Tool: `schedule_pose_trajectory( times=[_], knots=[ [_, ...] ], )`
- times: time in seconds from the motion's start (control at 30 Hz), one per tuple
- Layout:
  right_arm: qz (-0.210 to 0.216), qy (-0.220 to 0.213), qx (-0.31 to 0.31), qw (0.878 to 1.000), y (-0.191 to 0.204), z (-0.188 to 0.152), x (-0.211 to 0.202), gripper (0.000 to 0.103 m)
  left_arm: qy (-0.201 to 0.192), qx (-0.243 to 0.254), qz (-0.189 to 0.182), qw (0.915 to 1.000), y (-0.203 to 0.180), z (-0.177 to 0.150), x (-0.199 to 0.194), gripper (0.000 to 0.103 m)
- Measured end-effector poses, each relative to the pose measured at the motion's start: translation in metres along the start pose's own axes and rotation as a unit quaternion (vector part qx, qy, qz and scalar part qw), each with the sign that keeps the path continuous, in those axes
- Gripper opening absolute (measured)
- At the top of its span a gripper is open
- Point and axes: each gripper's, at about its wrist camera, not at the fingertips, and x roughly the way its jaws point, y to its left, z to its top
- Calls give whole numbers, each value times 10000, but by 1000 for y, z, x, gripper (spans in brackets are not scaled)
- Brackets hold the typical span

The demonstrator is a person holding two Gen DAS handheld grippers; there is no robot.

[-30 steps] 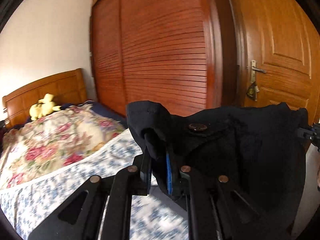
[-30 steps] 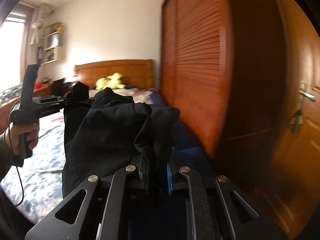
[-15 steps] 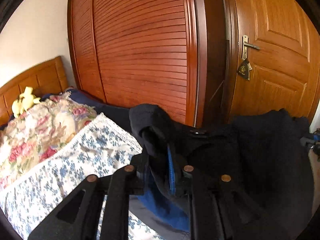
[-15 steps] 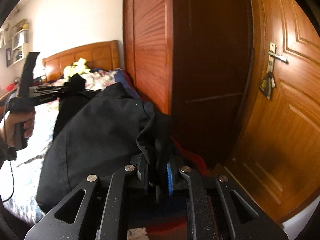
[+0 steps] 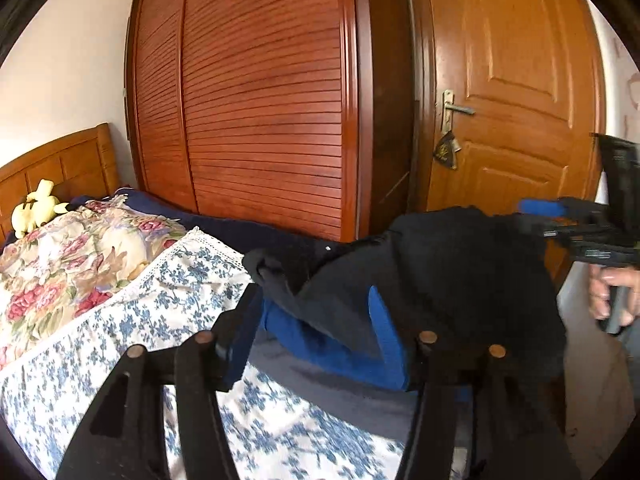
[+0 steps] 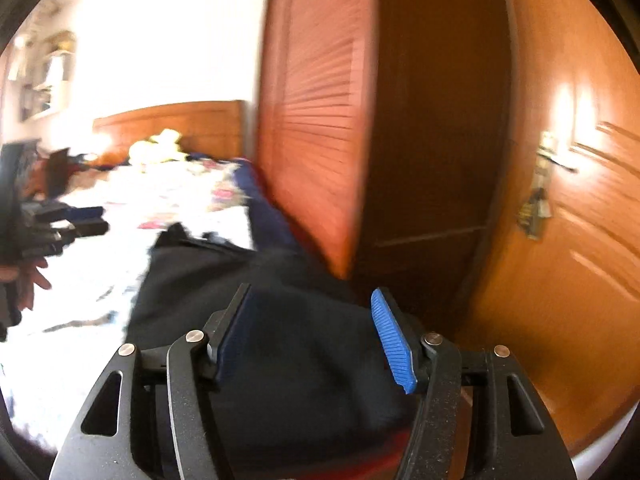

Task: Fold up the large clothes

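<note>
Your left gripper (image 5: 316, 320) stands wide, its blue pads parted, and the black garment (image 5: 448, 276) lies loose between and past them at centre frame, draped over the floral bedsheet (image 5: 120, 328). Your right gripper (image 6: 310, 334) is spread wide too (that view is blurred), with the same dark cloth bunched low in the middle of its frame. The wooden door (image 5: 516, 92) fills the upper right of the left view.

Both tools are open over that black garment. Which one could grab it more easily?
Probably the right tool: the black garment fills the gap between its open pads. In that view the left tool sits apart from the cloth, over the bed.
</note>
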Motion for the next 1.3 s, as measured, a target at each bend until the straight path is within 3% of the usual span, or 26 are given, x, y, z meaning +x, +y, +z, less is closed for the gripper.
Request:
schedule_pose_trajectory(
  times=[0.17, 0.37, 0.43, 0.7, 0.87, 1.13, 1.3],
  knots=[
    [216, 353, -183, 9990, 24, 1, 31, 57, -65, -59, -114, 9999, -2, -20, -35, 55],
    [-174, 1416, 121, 9897, 3, -30, 80, 57, -66, 34, -36, 10000, -2, -36, -66, 59],
    [-264, 1528, 189, 9877, 1, -35, 86, 57, -76, -9, -7, 10000, 2, -36, -72, 59],
    [-431, 1202, 518, 9905, 0, -23, 60, 57, -129, -43, 299, 9995, 8, -48, -112, 60],
    [-405, 858, 390, 9947, 24, -8, 29, 57, -113, -108, 756, 9970, 11, -63, -139, 61],
    [-22, 584, 33, 9983, 104, -7, -9, 71, -17, -472, 962, 9942, 16, -98, -178, 61],
    [597, 477, -38, 9971, 165, -17, -13, 78, 157, -579, 1054, 9926, 27, -123, -195, 61]
  ],
)
